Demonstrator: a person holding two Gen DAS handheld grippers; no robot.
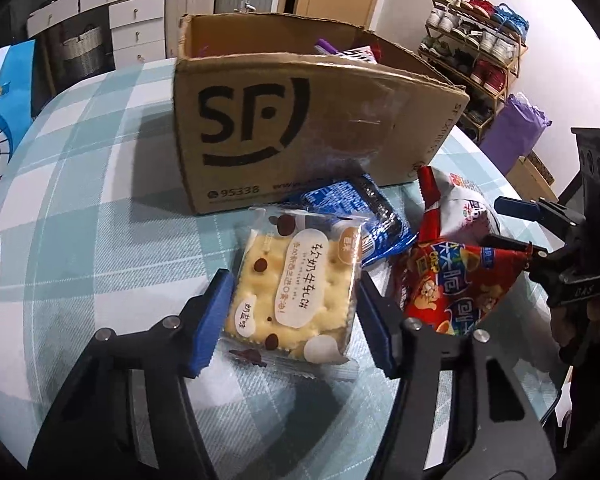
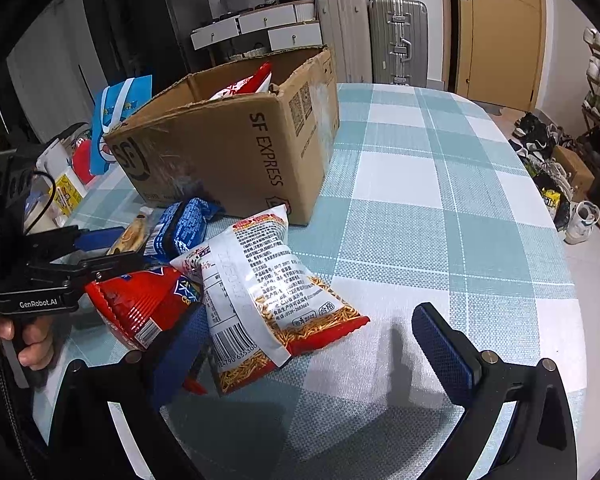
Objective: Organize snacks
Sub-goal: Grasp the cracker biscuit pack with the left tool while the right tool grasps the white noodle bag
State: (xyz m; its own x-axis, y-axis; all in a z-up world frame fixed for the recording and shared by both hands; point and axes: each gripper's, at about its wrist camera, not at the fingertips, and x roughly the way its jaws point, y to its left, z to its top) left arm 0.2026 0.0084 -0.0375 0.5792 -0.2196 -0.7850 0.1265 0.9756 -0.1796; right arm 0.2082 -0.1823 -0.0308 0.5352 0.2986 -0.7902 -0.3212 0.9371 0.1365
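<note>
Left claw [image 1: 288, 312] straddles cracker pack [image 1: 296, 284], pads not yet clamped; bound for box [image 1: 300, 140]. Right claw [image 2: 303, 344] wide apart, idle.

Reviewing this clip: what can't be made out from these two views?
- Contents of the cardboard box: both wrist views show only packet tops above its walls.
- Blue packet: left wrist view, partly under the cracker packet.
- Red packet: right wrist view, its lower part behind the right gripper finger.
- Left gripper: whether its jaws already press the cracker packet is unclear.
</note>
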